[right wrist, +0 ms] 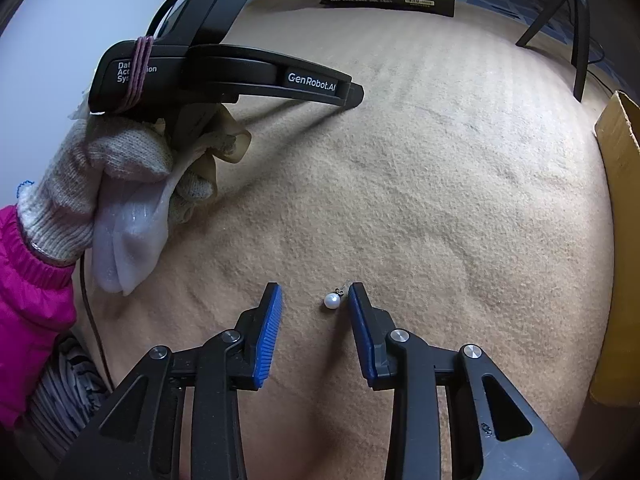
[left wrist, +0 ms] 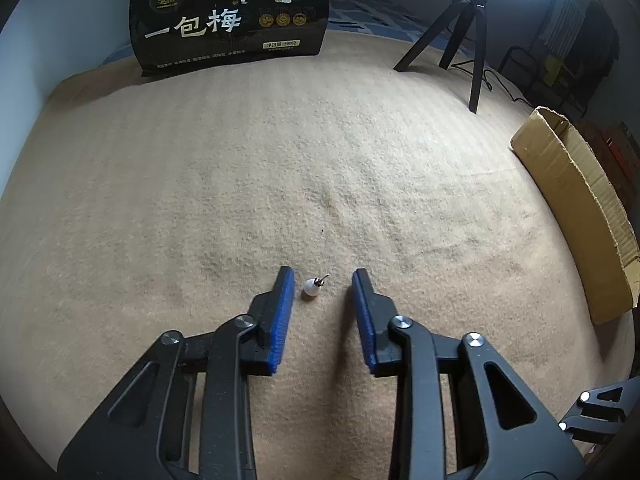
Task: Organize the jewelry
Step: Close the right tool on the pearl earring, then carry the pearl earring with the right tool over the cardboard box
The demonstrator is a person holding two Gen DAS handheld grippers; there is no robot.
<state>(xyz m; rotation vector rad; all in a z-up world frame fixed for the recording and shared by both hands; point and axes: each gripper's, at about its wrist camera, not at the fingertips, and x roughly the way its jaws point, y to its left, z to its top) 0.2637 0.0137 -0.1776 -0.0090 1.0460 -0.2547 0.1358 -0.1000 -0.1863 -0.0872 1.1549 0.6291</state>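
Left wrist view shows our left gripper (left wrist: 323,276) with its blue-padded jaws spread, a small white pearl earring with a dark metal hook (left wrist: 311,287) lying on the beige fuzzy blanket (left wrist: 280,160) between them, nearer the left pad. Right wrist view shows a gloved hand (right wrist: 120,160) at far left, then our right gripper (right wrist: 314,292), jaws likewise spread, a round white pearl earring (right wrist: 332,301) just beside the right pad.
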